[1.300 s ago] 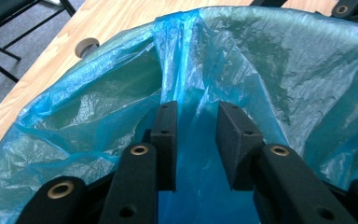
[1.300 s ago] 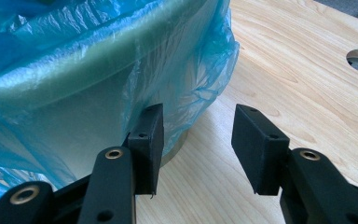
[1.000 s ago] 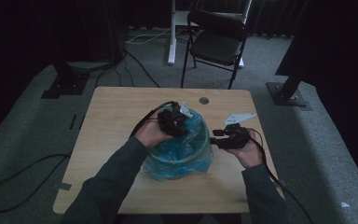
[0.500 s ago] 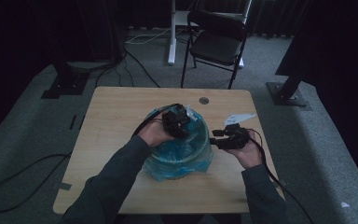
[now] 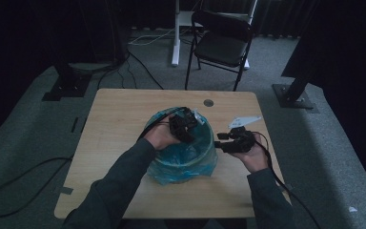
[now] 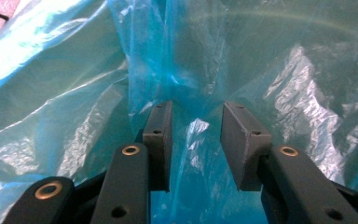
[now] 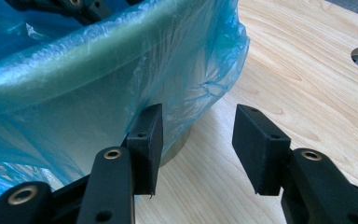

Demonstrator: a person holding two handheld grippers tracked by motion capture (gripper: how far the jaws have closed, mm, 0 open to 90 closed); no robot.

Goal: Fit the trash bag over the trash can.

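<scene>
A round bin lined with a blue plastic bag [image 5: 187,155] stands in the middle of the table. My left gripper [image 5: 183,126] reaches into the bag's mouth from the left. In the left gripper view its jaws [image 6: 196,135] stand apart with a loose fold of blue film [image 6: 193,128] between them; they have just been closing a little and do not press the film. My right gripper [image 5: 219,143] waits at the bin's right side, open [image 7: 196,140], its left jaw next to the bag-covered wall [image 7: 98,93] low down by the tabletop.
The wooden table [image 5: 119,124] has a round cable hole [image 5: 208,102] behind the bin and a white scrap [image 5: 244,120] near my right hand. A black folding chair [image 5: 221,45] stands beyond the table. Cables trail over the floor at the left.
My left hand has shifted slightly to the right inside the bag's mouth, and the bag edge that stood up at the far rim now sits lower. The right hand has stayed put.
</scene>
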